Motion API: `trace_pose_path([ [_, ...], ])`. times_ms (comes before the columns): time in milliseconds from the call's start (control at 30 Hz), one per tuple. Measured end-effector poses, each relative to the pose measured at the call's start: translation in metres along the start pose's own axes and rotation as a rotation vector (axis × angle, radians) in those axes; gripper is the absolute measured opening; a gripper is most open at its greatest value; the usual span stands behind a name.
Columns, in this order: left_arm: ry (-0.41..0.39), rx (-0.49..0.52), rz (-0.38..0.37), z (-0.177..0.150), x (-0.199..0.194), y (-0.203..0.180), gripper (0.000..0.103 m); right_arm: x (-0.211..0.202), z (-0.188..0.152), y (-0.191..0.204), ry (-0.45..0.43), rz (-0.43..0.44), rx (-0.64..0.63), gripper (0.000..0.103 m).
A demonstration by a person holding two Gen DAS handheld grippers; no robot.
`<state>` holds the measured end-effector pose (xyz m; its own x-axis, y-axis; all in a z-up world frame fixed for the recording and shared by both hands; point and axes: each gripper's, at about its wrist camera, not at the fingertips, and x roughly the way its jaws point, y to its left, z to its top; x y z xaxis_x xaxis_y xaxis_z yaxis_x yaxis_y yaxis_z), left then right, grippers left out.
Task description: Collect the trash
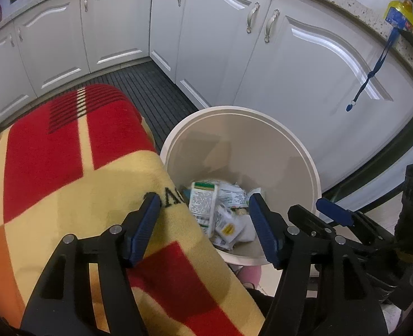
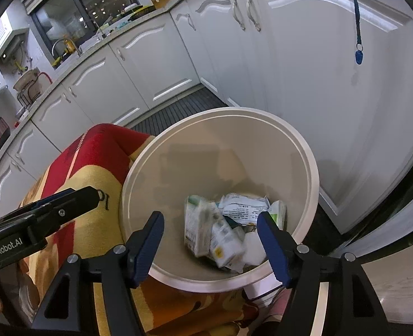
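Both grippers tilt steeply down over a round white bin (image 1: 304,151). The left gripper (image 1: 205,225) has its jaws apart, nothing between them. The right gripper (image 2: 210,240) is likewise spread and empty. Crumpled packaging trash (image 2: 223,232) lies on the bin's floor, toward six o'clock. A red-and-yellow blanket (image 1: 66,173) touches the rim at nine o'clock.

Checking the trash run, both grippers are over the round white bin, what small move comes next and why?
Probably lift both away for more trash: the left gripper and right gripper are open and empty, and crumpled paper packets already lie in the round white bin.
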<state>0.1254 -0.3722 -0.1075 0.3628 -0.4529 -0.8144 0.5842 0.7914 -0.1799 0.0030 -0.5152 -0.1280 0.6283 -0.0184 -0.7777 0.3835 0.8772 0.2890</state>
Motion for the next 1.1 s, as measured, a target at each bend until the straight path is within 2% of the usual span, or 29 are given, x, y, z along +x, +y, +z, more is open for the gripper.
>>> trace_pose_path([
  [433,-0.056,0.013,0.036,-0.006,-0.025,0.004,0.065,-0.011,-0.005,0.007,-0.007,0.001,-0.011,0.067],
  [700,-0.102,-0.012,0.059,-0.015,-0.047,0.011,0.065,-0.03,-0.006,0.024,-0.048,-0.005,-0.04,0.07],
  [733,-0.112,-0.017,0.066,-0.017,-0.052,0.013,0.065,-0.035,-0.006,0.028,-0.061,-0.008,-0.048,0.073],
  [1100,-0.264,-0.018,0.133,-0.036,-0.114,0.019,0.065,-0.079,-0.012,0.068,-0.174,-0.015,-0.114,0.075],
])
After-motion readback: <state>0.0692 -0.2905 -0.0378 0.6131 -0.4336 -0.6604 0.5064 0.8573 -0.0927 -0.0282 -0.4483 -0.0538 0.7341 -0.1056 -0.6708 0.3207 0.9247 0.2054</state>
